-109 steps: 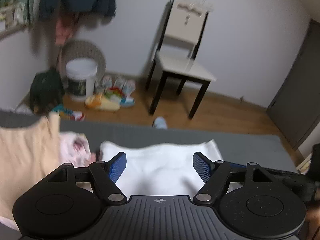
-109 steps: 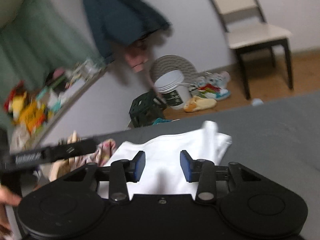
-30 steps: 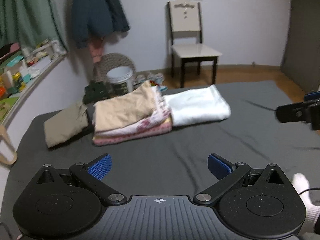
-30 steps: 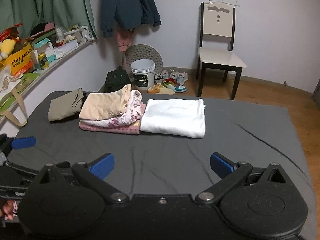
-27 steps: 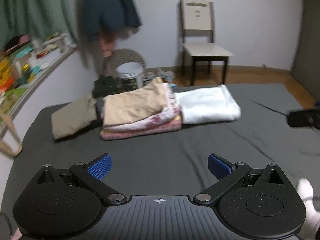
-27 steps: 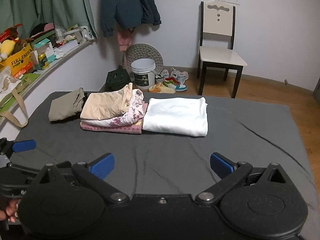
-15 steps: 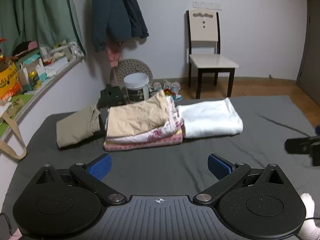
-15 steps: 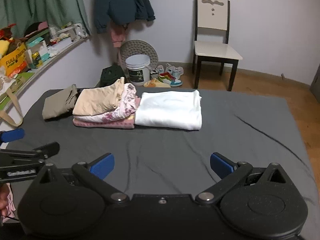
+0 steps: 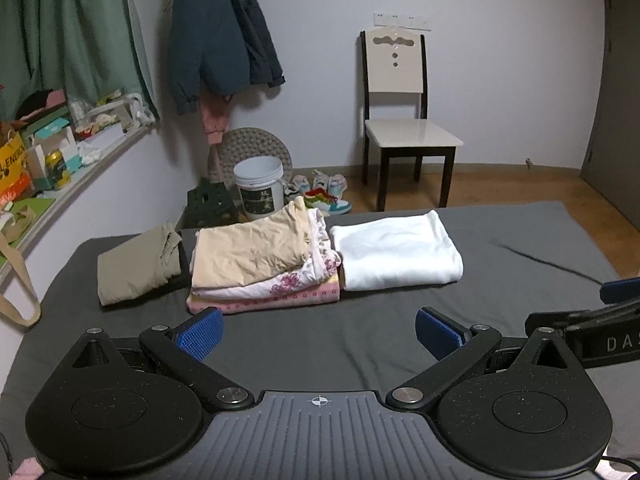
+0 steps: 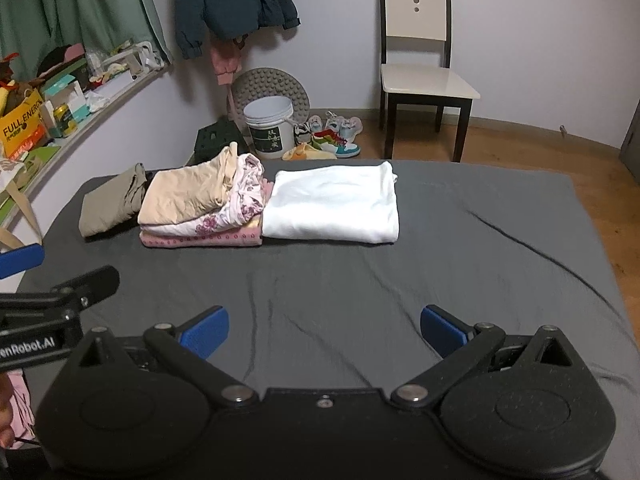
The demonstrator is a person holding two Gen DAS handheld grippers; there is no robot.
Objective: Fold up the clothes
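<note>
A folded white garment (image 9: 398, 252) (image 10: 334, 202) lies flat at the far side of the dark grey bed (image 9: 360, 340) (image 10: 460, 264). Touching its left edge is a stack of folded clothes (image 9: 260, 264) (image 10: 204, 204), beige on top, floral and pink below. A folded olive garment (image 9: 138, 262) (image 10: 112, 200) lies further left. My left gripper (image 9: 319, 334) is open and holds nothing, well short of the clothes. My right gripper (image 10: 324, 330) is likewise open, with nothing between its fingers. Each gripper shows at the edge of the other's view.
Beyond the bed stand a chair (image 9: 404, 128) (image 10: 424, 76), a white bucket (image 9: 260, 186) (image 10: 270, 128), shoes (image 10: 328, 138) and a small dark stool (image 9: 210, 204). A cluttered shelf (image 9: 52, 160) runs along the left wall under a green curtain. A jacket (image 9: 220, 32) hangs on the wall.
Both grippers have let go of the white garment and pulled back from the clothes to the near side of the bed, jaws opened wide. The folded piles have not moved.
</note>
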